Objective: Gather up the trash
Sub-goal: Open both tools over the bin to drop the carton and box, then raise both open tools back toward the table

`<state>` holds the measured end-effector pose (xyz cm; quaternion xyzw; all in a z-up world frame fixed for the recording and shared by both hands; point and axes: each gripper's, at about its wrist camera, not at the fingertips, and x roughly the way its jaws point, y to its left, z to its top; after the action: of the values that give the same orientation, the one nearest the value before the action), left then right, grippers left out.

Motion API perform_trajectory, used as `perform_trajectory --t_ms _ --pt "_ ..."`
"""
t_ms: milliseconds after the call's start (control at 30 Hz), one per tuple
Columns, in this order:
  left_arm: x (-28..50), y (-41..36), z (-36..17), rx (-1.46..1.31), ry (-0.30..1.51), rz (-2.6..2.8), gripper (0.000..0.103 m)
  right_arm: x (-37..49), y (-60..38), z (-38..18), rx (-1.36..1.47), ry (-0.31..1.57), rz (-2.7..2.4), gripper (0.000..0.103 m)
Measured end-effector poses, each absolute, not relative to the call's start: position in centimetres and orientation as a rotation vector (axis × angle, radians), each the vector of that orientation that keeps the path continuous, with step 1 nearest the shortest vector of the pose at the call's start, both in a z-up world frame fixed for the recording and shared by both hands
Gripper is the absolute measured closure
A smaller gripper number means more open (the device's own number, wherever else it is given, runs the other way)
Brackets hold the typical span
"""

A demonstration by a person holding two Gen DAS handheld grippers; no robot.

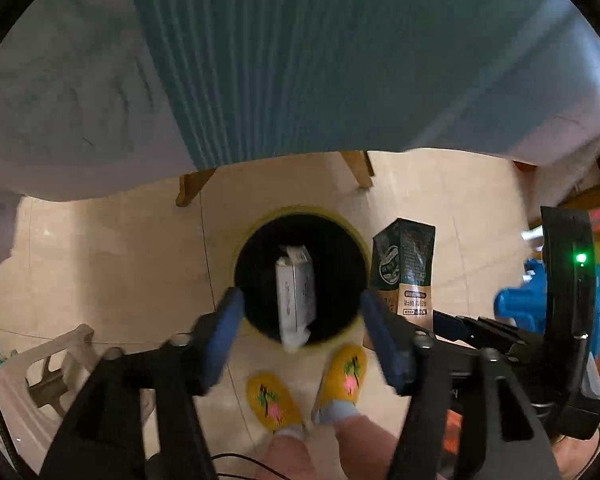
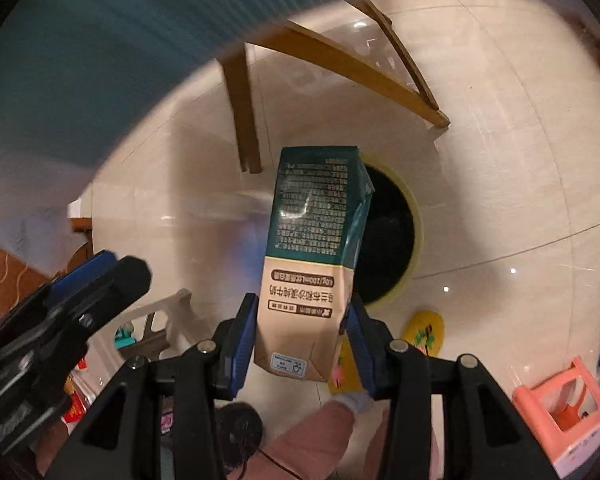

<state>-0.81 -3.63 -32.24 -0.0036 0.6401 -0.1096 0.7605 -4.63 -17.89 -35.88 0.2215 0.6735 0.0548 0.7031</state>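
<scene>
Beige glossy tiles cover the floor (image 2: 500, 160), with thin dark joint lines running across them. On the floor stands a round trash bin (image 1: 300, 216) with a yellow rim and a black inside. Behind it hangs a teal ribbed cover (image 1: 300, 60) over furniture with wooden legs (image 2: 244, 100), and pale cloth lies at both sides of it.

The left gripper (image 1: 304, 340) points down above the bin with its blue fingers (image 1: 220, 340) wide apart, pressing on nothing. Between them a small white carton (image 1: 294, 296) is over the bin's dark opening; it looks blurred, perhaps in the air. The right gripper (image 2: 302, 344) is clamped on a green and tan milk carton (image 2: 312, 240), which is upright just beside the bin's rim.

Below are the person's yellow slippers (image 1: 340, 372) with a flower pattern. A white plastic stool (image 1: 56, 364) stands at the left, a pink plastic stool (image 2: 564, 412) at the right, and something blue (image 1: 520, 304) near it.
</scene>
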Motion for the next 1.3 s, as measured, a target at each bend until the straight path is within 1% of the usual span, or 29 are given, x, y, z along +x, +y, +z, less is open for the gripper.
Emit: perform_trajectory --t_ms 100,167,200,233,400,567,733,933,1067,1300 --pt "-0.5 -3.5 -34.9 -0.007 1.405 -0.198 0.038 -3.9 -18.0 -38.7 0.504 1.484 0.117 0.058" --pt "-0.3 -3.1 -35.9 -0.008 1.413 -0.178 0.038 -3.6 -17.9 -39.8 0.5 1.478 0.112 0.052" --pt "-0.3 -2.9 -36.1 -0.012 1.415 -0.17 0.038 -3.5 -17.9 -40.1 0.499 1.476 0.11 0.047" --pt "-0.4 -2.8 -36.3 -0.021 1.41 -0.162 0.038 -3.4 -17.8 -40.3 0.499 1.47 0.11 0.045" --pt "-0.4 -1.8 -35.1 -0.028 1.385 -0.136 0.038 -3.5 -17.4 -39.1 0.481 1.43 0.115 0.044" --pt "-0.4 -1.0 -32.3 -0.042 1.366 -0.133 0.038 -3.5 -17.2 -37.1 0.457 1.389 0.121 0.044" --pt "-0.8 -0.6 -28.3 -0.058 1.366 -0.162 0.038 -4.4 -16.8 -32.5 0.429 1.354 0.124 0.044" --pt "-1.9 -0.7 -20.8 0.0 1.317 -0.218 0.038 -5.6 -16.5 -26.1 0.406 1.31 0.126 0.044" --pt "-2.1 -0.7 -16.3 0.033 1.335 -0.234 0.038 -6.3 -16.2 -21.1 0.389 1.279 0.13 0.044" --pt "-2.3 0.0 -7.2 0.007 1.219 -0.246 0.038 -7.0 -16.5 -11.6 0.363 1.177 0.142 0.044"
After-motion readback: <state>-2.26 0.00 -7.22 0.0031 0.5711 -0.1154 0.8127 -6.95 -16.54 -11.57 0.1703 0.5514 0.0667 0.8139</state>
